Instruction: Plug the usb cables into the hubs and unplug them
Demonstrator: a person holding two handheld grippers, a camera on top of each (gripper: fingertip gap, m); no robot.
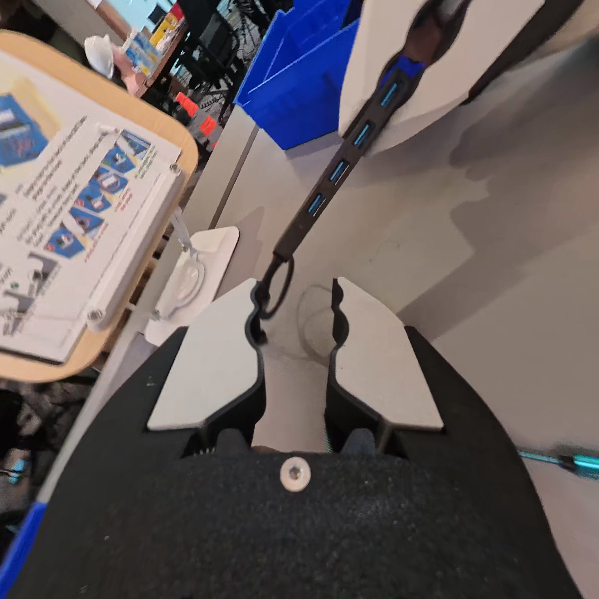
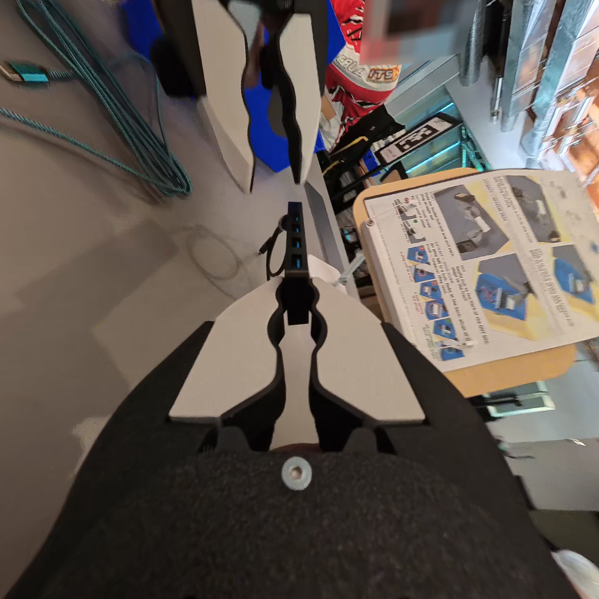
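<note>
Right gripper (image 2: 296,291) clamping one black hub (image 2: 295,246), four blue ports, left gripper (image 1: 295,301) parted

Open grey surface (image 1: 486,243) right of hub (image 1: 327,181) | blue bins (image 1: 291,97) behind | teal cable (image 2: 107,107) coiled, seemingly well apart.

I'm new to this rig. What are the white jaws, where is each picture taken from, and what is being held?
No robot here: a person holds a two-finger gripper in each hand, each carrying a camera that looks along its fingers. In the left wrist view, the left gripper is open and holds nothing. In the right wrist view, the right gripper is shut on one end of a black USB hub, whose ports look empty. A teal cable lies loose on the grey table.
</note>
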